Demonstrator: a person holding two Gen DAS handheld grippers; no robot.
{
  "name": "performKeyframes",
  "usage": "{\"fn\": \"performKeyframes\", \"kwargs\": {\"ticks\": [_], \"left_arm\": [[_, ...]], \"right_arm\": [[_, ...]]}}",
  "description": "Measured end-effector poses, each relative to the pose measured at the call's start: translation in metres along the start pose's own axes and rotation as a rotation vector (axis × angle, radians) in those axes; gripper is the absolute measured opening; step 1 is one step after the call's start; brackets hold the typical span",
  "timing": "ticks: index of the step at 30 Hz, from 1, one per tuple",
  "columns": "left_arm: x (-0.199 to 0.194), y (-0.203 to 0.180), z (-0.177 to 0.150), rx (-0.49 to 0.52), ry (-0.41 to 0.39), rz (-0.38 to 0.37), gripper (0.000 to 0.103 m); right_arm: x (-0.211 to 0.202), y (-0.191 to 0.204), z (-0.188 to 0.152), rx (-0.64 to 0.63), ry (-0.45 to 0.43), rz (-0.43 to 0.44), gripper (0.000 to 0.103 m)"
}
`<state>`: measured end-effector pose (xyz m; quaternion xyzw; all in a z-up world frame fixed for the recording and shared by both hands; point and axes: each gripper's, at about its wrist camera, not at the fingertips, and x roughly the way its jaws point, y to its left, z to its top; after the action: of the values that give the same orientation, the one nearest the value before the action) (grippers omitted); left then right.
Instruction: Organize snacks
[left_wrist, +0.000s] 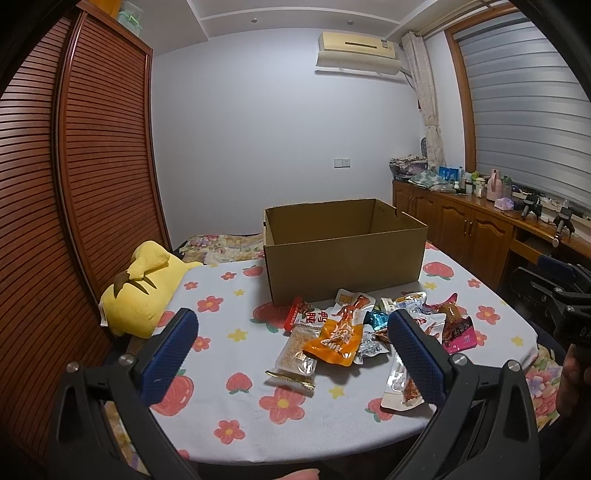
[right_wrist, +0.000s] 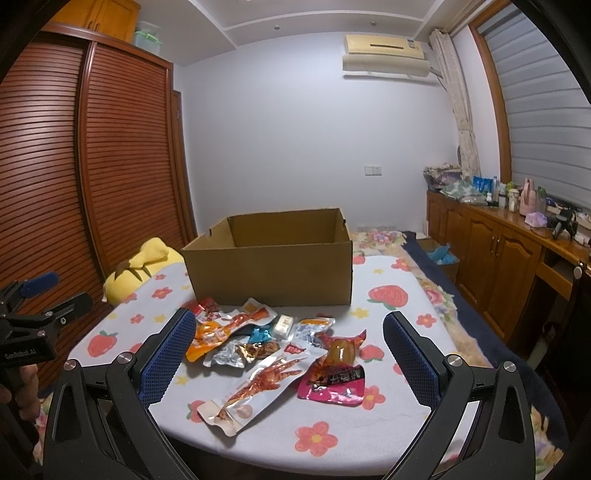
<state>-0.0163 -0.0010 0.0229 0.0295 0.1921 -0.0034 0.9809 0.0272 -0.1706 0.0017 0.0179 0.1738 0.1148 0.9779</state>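
A loose heap of foil and plastic snack packets (right_wrist: 273, 343) lies on the white flower-and-strawberry tablecloth (right_wrist: 391, 295), an orange pouch (left_wrist: 338, 341) among them. At twelve o'clock from the heap, just beside it, stands the open brown cardboard box (right_wrist: 271, 275). The left gripper (left_wrist: 291, 354) and right gripper (right_wrist: 290, 354) hover spread wide, grasping nothing. A yellow plush toy (left_wrist: 142, 288) sits at nine o'clock.

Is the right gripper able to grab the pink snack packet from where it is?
Probably yes. The right gripper hangs open above the table, and the pink snack packet lies at the near edge of the pile, uncovered, between its spread jaws.
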Motion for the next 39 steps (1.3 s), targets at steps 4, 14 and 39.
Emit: {"fn": "performKeyframes", "kwargs": {"ticks": [4, 14, 39], "left_arm": [[0.0, -0.001, 0.0, -0.001, -0.001, 0.001, 0.103], [0.003, -0.001, -0.004, -0.004, 0.014, -0.004, 0.103], [0.09, 0.024, -0.054, -0.007, 0.209, -0.07, 0.103]], "right_arm": [[0.0, 0.0, -0.001, 0.0, 0.0, 0.0, 0.103], [0.001, 0.003, 0.0, -0.006, 0.009, 0.001, 0.103], [0.08, 0.002, -0.05, -0.058, 0.274, 0.124, 0.095]]}}
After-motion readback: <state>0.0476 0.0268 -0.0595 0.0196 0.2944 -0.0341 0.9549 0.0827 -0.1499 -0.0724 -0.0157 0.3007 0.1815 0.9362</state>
